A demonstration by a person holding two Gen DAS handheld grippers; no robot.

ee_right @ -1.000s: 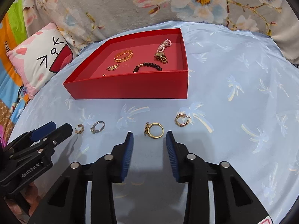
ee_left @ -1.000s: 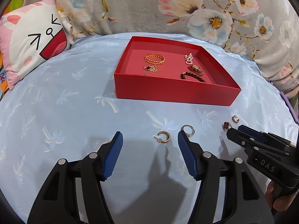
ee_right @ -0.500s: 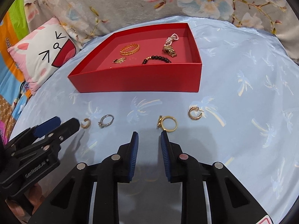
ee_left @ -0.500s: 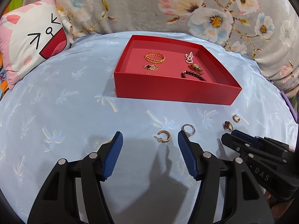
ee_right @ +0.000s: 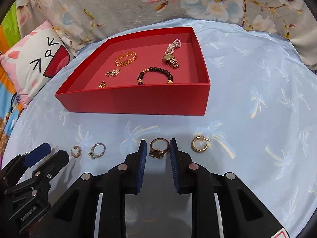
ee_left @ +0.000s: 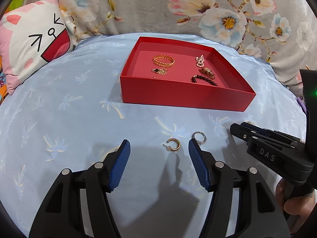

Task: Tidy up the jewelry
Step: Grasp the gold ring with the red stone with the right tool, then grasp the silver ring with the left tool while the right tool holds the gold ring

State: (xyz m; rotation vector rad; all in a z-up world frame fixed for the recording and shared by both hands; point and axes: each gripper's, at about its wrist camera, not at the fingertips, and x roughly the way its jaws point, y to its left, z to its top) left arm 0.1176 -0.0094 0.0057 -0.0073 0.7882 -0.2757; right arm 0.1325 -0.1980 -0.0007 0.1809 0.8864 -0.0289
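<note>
On the blue cloth a gold ring with a dark stone [ee_right: 158, 148] lies between the fingertips of my right gripper [ee_right: 158, 149]. The jaws stand narrow on either side of it and I see no squeeze. A gold hoop earring [ee_right: 199, 143] lies just to its right. My left gripper [ee_left: 158, 148] is open, with a small gold hoop [ee_left: 173, 144] just ahead between its tips and a silver ring [ee_left: 199, 136] by its right fingertip. The red tray [ee_left: 186, 97] beyond holds a gold bangle [ee_left: 164, 60], a dark bead bracelet [ee_right: 155, 73], a watch [ee_right: 170, 60] and small gold pieces.
A cat-face cushion [ee_left: 33, 45] lies at the far left, and grey floral fabric [ee_left: 198, 10] rises behind the tray. A person's hand [ee_left: 293, 202] holds the right gripper's handle at the lower right of the left wrist view. The blue palm-print cloth [ee_right: 257, 109] spreads to the right.
The right gripper's jaws narrowed, then it moved forward until the stone ring lay between its tips. The left gripper kept still and open.
</note>
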